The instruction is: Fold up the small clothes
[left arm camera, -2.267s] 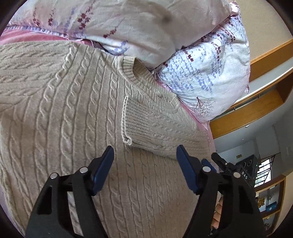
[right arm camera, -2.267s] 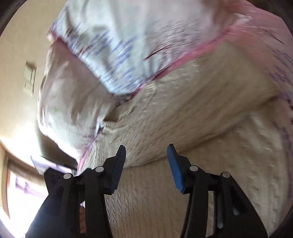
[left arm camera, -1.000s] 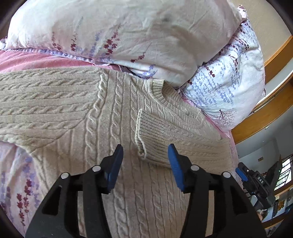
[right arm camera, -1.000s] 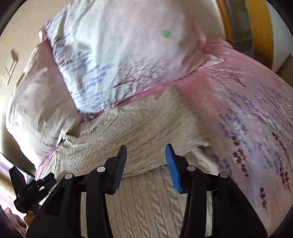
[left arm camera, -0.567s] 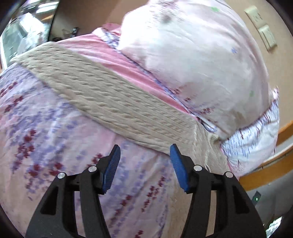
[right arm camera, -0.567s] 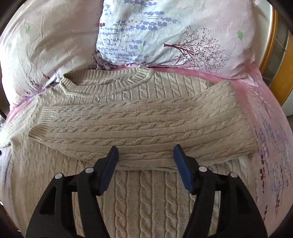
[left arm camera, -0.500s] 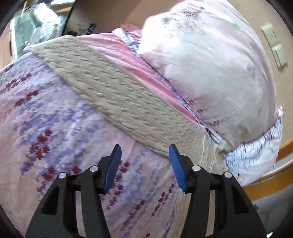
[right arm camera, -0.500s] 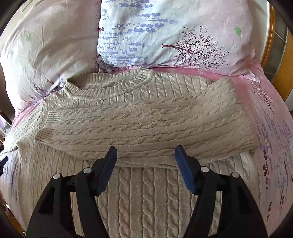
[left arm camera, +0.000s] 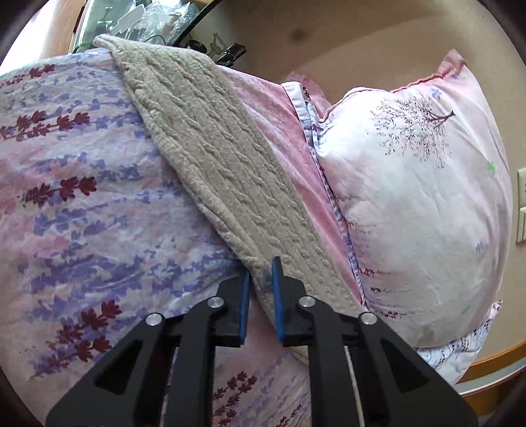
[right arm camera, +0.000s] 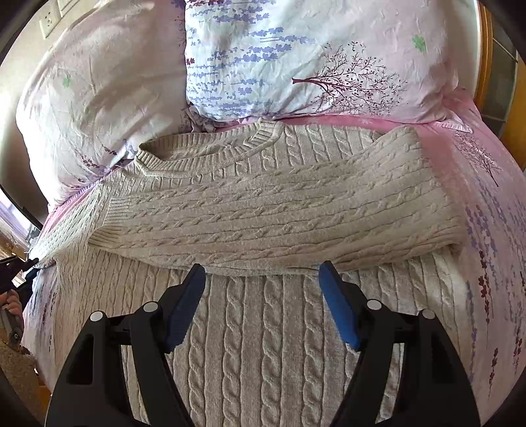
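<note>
The left gripper point(left arm camera: 261, 274), apart a second ago, is now clamped on the outstretched sleeve point(left arm camera: 210, 157) at the bed's point(left arm camera: 82, 203) side edge. The right gripper point(right arm camera: 263, 279) is seen opening, empty, over the sweater point(right arm camera: 263, 345); the second sleeve fold is judged ready.

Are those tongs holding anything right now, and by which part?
The left tongs pinch the sweater's unfolded sleeve at its near edge. The right tongs, opening, hold nothing.

The lower part of the sweater point(right arm camera: 263, 345) is being cut off by the bottom edge of the right wrist picture, behind the right gripper point(right arm camera: 261, 279). At the left edge, a hand point(right arm camera: 11, 305) is being shown only in part. In the left wrist picture, the clutter point(left arm camera: 154, 19) at the upper left is being left too small to tell, and the sleeve point(left arm camera: 210, 164) is being hidden below the left gripper point(left arm camera: 261, 272).
</note>
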Motion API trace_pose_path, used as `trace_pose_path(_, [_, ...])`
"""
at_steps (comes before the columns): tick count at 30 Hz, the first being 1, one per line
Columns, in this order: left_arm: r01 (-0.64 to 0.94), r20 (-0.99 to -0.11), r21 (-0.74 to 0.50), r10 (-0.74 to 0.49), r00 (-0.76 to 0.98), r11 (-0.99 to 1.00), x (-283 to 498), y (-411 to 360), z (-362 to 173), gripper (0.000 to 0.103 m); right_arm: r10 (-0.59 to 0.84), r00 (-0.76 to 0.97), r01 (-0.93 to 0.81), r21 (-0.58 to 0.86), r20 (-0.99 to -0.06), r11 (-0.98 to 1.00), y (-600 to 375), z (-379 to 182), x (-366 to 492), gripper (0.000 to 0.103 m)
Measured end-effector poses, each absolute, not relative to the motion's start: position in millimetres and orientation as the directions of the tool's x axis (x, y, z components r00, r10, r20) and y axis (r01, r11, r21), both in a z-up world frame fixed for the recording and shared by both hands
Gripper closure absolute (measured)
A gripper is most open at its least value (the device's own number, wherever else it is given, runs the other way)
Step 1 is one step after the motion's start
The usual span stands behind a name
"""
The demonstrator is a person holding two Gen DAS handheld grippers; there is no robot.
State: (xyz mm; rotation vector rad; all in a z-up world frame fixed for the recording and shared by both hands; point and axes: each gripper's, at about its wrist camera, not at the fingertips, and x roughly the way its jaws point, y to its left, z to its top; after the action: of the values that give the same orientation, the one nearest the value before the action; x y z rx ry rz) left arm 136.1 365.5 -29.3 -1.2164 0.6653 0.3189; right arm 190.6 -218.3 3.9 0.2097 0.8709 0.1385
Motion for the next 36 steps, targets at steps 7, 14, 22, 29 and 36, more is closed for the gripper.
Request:
trace_pose_path(7, [-0.422, -0.507, -0.826, -0.164, 0.846, 0.374, 146.4, 337.1, 2.6, 0.096, 0.268, 0.66, -0.073, 0.296, -0.702, 0.953, -230.6, 10.3, 187.6, 0.03])
trace_pose_path(14, [-0.083, -0.284, -0.897, -0.423, 0.861, 0.434, 186.3, 227.9, 56.2, 0.096, 0.275, 0.676, -0.066, 0.315, -0.684, 0.947, -241.3, 12.9, 178.9, 0.03])
trace_pose_path(22, [-0.006, -0.444, -0.818, -0.626, 0.641, 0.575, 236.8, 68.2, 11.7, 0.09, 0.26, 0.669, -0.03, 0.325, -0.696, 0.945, -257.1, 3.8, 172.7, 0.03])
trace_pose_path(29, [-0.139, -0.468, -0.851, -0.61, 0.64, 0.507, 225.1, 96.5, -18.6, 0.06, 0.252, 0.671, -0.007, 0.333, -0.698, 0.943, -268.1, -0.3, 171.6, 0.03])
trace_pose_path(36, [-0.313, -0.519, -0.822, -0.403, 0.753, 0.475, 218.8, 167.9, -10.8, 0.057, 0.259, 0.664, -0.021, 0.329, -0.701, 0.944, -264.1, 0.7, 169.5, 0.03])
